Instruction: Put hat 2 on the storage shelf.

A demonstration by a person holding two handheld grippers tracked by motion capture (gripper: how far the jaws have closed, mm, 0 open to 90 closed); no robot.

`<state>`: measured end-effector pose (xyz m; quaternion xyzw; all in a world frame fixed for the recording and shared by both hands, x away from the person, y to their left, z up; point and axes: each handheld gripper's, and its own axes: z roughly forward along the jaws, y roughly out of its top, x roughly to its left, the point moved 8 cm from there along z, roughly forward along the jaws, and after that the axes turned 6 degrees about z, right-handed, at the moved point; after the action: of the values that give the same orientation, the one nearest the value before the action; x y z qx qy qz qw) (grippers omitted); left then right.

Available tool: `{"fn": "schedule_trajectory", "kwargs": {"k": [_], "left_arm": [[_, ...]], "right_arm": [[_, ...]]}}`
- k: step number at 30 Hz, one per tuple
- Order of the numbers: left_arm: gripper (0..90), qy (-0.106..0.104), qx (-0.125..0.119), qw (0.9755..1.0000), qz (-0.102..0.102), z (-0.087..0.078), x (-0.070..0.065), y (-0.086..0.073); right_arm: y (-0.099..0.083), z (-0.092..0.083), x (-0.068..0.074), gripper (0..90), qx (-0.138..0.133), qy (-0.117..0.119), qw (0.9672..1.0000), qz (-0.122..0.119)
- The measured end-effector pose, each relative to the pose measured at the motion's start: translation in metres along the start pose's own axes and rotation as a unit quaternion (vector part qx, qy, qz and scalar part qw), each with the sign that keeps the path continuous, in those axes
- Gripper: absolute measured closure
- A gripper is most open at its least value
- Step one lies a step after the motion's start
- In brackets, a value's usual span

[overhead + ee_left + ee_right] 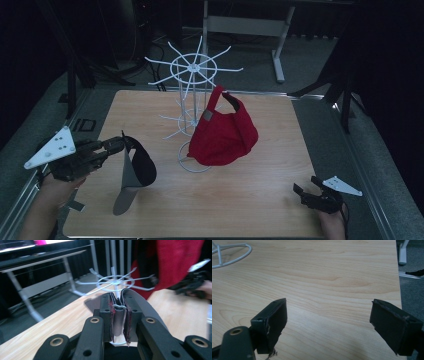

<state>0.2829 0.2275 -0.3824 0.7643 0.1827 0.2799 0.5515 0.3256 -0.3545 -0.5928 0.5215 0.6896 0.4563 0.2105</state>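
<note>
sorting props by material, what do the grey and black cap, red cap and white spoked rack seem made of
Grey and black cap: likely soft fabric, matte; it droops from the left gripper. Red cap: cloth, matte, creased. White spoked rack: thin wire, probably coated metal, smooth.

Dim room, grey floor (310,60), white-legged desk (250,22) behind.

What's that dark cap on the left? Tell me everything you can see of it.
The black cap is a baseball-style cap with a dark crown and a grey brim that hangs downward to the wooden table. It looks like soft fabric. The left gripper is shut on its back edge and holds it up at the table's left side. In the left gripper view, a grey strap sits pinched between the pads. It stays apart from the red cap on the white wire rack.
</note>
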Motion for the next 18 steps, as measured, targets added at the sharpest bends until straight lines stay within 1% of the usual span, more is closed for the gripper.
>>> {"fn": "schedule_trajectory", "kwargs": {"k": [1, 3, 4, 5, 6, 7, 8, 9, 10, 11, 12, 13, 14, 15, 16, 17, 18], "left_arm": [[80.3, -0.008, -0.003, 1.0000, 0.005, -0.001, -0.001, 0.003], [80.3, -0.014, -0.013, 0.9997, 0.014, -0.002, -0.001, 0.010], [80.3, -0.014, -0.013, 0.9997, 0.014, -0.002, -0.001, 0.010], [80.3, -0.016, -0.020, 0.9995, 0.019, -0.002, 0.001, 0.017], [80.3, -0.016, -0.020, 0.9995, 0.019, -0.002, 0.001, 0.017], [80.3, -0.016, -0.022, 0.9995, 0.019, -0.002, 0.003, 0.022], [80.3, -0.010, -0.027, 0.9994, 0.020, -0.001, 0.008, 0.029], [80.3, -0.011, -0.030, 0.9993, 0.021, -0.001, 0.010, 0.033], [80.3, -0.011, -0.030, 0.9993, 0.021, -0.001, 0.010, 0.033], [80.3, -0.009, -0.030, 0.9991, 0.027, 0.001, 0.015, 0.041], [80.3, -0.010, -0.033, 0.9989, 0.031, 0.001, 0.016, 0.045], [80.3, -0.010, -0.033, 0.9989, 0.031, 0.001, 0.016, 0.045], [80.3, -0.016, -0.041, 0.9983, 0.038, 0.002, 0.015, 0.056], [80.3, -0.016, -0.041, 0.9983, 0.038, 0.002, 0.015, 0.056], [80.3, -0.019, -0.043, 0.9976, 0.051, 0.004, 0.014, 0.066], [80.3, -0.019, -0.043, 0.9976, 0.051, 0.004, 0.014, 0.066], [80.3, -0.020, -0.044, 0.9970, 0.061, 0.004, 0.012, 0.075]], "right_arm": [[0.000, 0.000, 0.000, 14.2, 0.000, 0.001, 1.0000, -0.001], [-0.001, 0.000, 0.001, 14.2, 0.004, 0.006, 1.0000, -0.004], [-0.001, 0.001, 0.002, 14.2, 0.004, 0.008, 1.0000, -0.004], [-0.002, 0.001, 0.002, 14.3, 0.005, 0.008, 0.9999, -0.004], [-0.002, 0.001, 0.002, 14.3, 0.005, 0.008, 0.9999, -0.004], [-0.002, 0.001, 0.001, 14.2, 0.007, 0.006, 0.9999, -0.005], [-0.002, 0.001, 0.001, 14.2, 0.006, 0.006, 1.0000, -0.004], [-0.001, 0.001, 0.001, 14.3, 0.006, 0.005, 1.0000, -0.006], [0.000, 0.000, 0.001, 14.3, 0.004, 0.005, 1.0000, -0.007], [0.000, 0.000, 0.002, 14.3, 0.002, 0.006, 1.0000, -0.006], [0.001, 0.000, 0.002, 14.2, 0.001, 0.007, 1.0000, -0.005], [0.001, 0.000, 0.002, 14.2, 0.001, 0.007, 1.0000, -0.005], [0.001, -0.001, 0.002, 14.2, 0.000, 0.005, 1.0000, -0.004], [0.001, -0.001, 0.002, 14.2, 0.000, 0.005, 1.0000, -0.004], [0.001, -0.001, 0.002, 14.3, 0.001, 0.005, 1.0000, -0.004], [0.001, -0.001, 0.001, 14.2, 0.001, 0.004, 1.0000, -0.003], [0.001, -0.001, 0.001, 14.2, 0.002, 0.003, 1.0000, -0.003]]}}
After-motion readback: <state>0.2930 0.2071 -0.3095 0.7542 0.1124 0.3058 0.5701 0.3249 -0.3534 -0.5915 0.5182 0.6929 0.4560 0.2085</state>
